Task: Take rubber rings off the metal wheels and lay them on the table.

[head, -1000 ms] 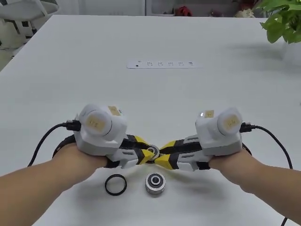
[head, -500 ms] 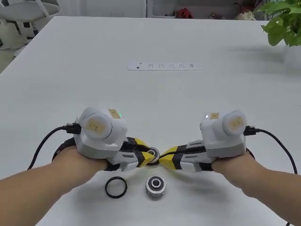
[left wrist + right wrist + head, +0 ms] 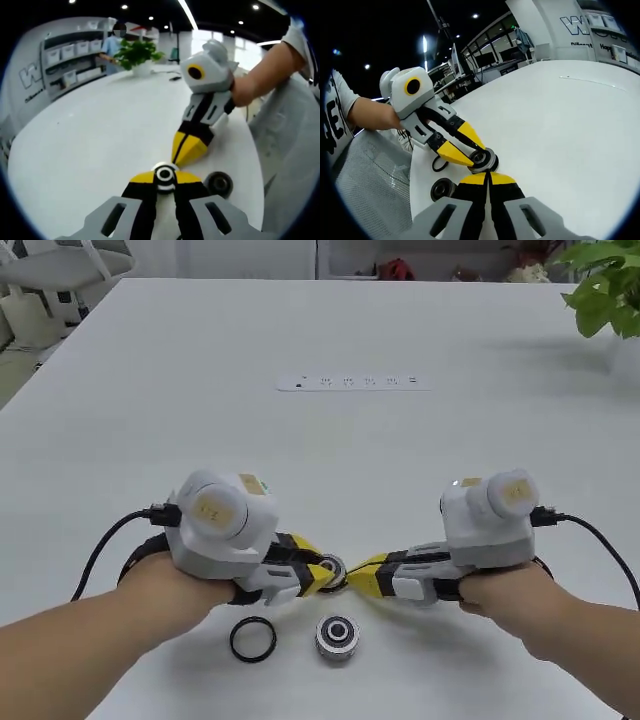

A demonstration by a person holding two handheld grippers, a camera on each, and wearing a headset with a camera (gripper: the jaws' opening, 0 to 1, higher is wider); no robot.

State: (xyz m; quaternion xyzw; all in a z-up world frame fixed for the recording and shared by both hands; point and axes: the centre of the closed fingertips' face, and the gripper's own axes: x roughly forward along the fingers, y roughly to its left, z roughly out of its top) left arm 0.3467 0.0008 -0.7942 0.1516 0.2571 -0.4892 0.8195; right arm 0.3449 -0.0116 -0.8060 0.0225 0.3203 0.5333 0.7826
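Noted white table (image 3: 330, 440) across the whole head view. Found left gripper (image 3: 322, 576) at lower centre, clenched on a small metal wheel (image 3: 330, 568) and apparently holding it clear of the surface. Found right gripper (image 3: 362, 576) just right of it, pressed closed to a wedge, tip against the wheel's rim; cannot tell from any view whether nipping rubber. Noted second wheel (image 3: 337, 635) lying flat at bottom centre, bare-rimmed by appearance, and one black rubber ring (image 3: 252, 639) flat just left of it, apart. Judged step in hand: stripping the held wheel, one ring already down. Next move calls for catching the ring's edge, peeling sideways against a firm left hold, then laying beside the first.
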